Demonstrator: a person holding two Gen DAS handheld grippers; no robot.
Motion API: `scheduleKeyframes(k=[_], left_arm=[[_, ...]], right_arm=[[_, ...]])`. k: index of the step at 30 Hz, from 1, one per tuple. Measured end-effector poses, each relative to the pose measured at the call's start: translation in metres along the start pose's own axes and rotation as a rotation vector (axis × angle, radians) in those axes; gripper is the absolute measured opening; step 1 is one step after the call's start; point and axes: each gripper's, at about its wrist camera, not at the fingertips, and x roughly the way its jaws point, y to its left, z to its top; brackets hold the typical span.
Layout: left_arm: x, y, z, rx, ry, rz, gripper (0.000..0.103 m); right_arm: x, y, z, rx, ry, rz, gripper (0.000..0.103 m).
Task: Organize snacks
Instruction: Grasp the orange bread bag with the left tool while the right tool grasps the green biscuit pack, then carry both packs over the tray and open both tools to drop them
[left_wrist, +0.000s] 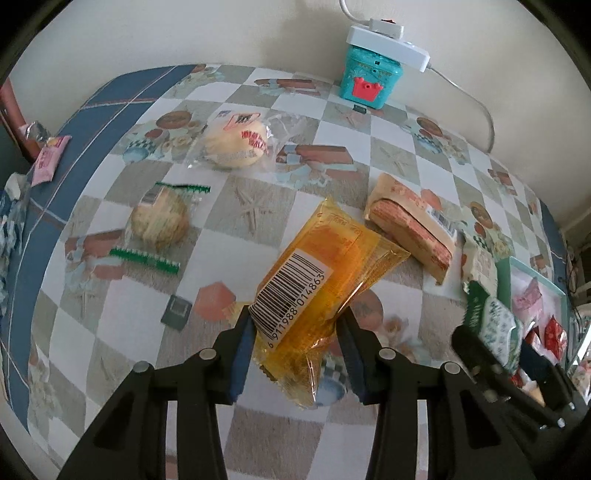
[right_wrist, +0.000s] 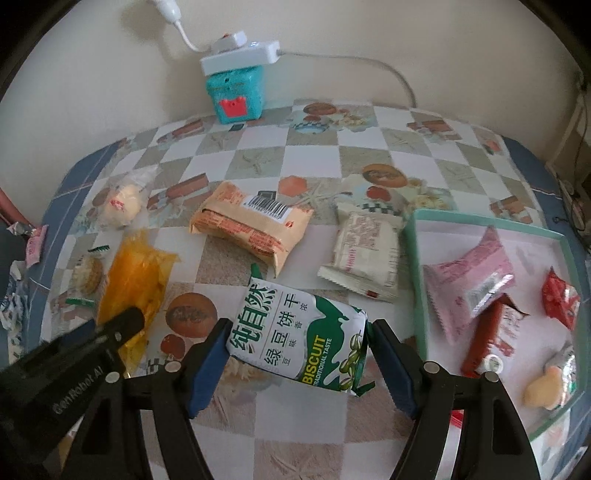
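The orange snack packet (left_wrist: 317, 291), barcode up, is clamped between the left gripper (left_wrist: 297, 341)'s blue pads above the checked tablecloth (left_wrist: 236, 206). The green-and-white biscuit pack (right_wrist: 295, 338) sits pinched in the right gripper (right_wrist: 295, 360). At its three o'clock lies the teal-rimmed tray (right_wrist: 415, 266) holding a pink packet (right_wrist: 469, 278); at twelve, a tan wafer pack (right_wrist: 251, 225).

Bare tablecloth (right_wrist: 295, 435) before cluttered tray (right_wrist: 415, 258)
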Motion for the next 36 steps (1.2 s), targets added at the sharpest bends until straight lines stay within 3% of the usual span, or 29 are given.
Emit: scheduleKeyframes(k=[22,36], left_arm=[[-0.072,-0.042,-0.019,0.06,-0.15,-0.001,0.046],[-0.092,-0.115,-0.036,0.19,-0.198,-0.034,0.046]], right_arm=[[-0.081,-0.079,-0.026,0.147,-0.064,0.004,0.078],[-0.099,-0.197,-0.029,0.389,-0.1,-0.101,0.078]])
